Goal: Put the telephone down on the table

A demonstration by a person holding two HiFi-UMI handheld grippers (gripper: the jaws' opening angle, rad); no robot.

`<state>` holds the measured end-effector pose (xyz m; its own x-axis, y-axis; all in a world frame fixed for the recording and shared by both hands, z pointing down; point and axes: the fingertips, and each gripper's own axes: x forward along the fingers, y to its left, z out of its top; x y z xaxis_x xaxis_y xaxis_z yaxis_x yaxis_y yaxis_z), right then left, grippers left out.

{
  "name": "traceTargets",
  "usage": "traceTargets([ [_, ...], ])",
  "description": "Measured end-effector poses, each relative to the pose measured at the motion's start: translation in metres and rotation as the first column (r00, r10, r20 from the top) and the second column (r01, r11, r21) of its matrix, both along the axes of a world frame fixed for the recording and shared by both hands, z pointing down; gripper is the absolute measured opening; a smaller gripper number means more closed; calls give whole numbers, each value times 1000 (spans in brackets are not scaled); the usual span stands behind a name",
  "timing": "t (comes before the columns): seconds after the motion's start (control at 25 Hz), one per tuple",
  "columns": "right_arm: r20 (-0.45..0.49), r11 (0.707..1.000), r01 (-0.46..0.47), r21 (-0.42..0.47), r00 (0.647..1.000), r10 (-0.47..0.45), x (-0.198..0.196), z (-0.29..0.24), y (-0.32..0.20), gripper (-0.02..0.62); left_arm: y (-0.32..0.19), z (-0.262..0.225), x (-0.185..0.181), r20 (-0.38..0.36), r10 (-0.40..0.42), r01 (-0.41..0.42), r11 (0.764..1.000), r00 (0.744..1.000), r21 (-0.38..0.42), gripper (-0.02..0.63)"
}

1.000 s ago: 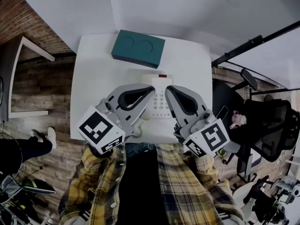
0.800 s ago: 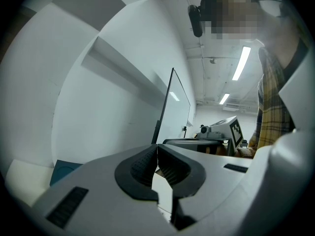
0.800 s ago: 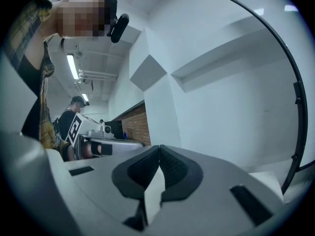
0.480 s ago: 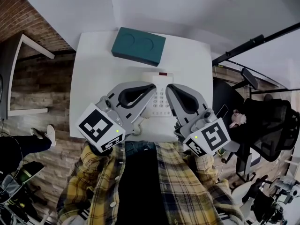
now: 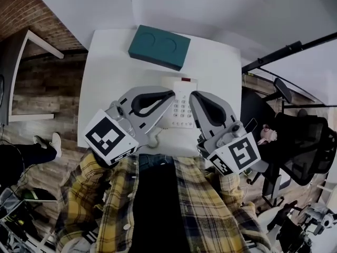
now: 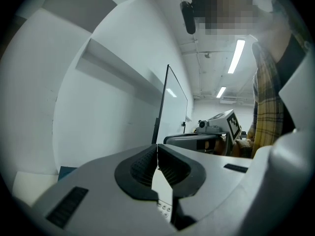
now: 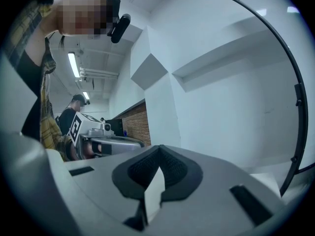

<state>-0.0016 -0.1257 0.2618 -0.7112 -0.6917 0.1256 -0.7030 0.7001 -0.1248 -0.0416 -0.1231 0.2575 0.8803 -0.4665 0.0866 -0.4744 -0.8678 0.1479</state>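
Left gripper: the grey two-jaw left gripper [image 5: 169, 94] was level over the near part of the white rectangular table [image 5: 105, 73]. In its own view [image 6: 156, 149] the ribbed black pads met edge to edge with nothing between them, so it was closed and empty.
Cord: a pale coiled cord [image 5: 154, 141] lay under this gripper's body, toward the person. Which end it ran to was hidden.
Box: a teal flat box with two round recesses [image 5: 159, 47] sat well beyond both gripper tips at the far edge, clear of the work.
Telephone: the white desk telephone with a grey keypad [image 5: 180, 107] lay flat on the table between the two grippers, just right of the left tips and just left of the right ones. Its keys showed below the left jaws [image 6: 165, 208]. Neither gripper held it, and the handset could not be made out.
Right gripper: the grey two-jaw right gripper [image 5: 195, 95] mirrored the left on the telephone's other side. Its pads [image 7: 158, 149] were likewise pressed together on nothing.
Reading: with the telephone resting on the table and flanked by two empty grippers, it probably needed no further support.
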Motion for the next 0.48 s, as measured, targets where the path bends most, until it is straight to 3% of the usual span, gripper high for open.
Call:
traceTargets([
  [0.48,25,1000,3,28,1000,-4,6,-11,10,25,8,7,9,114,75,-77,997,991,9,17],
])
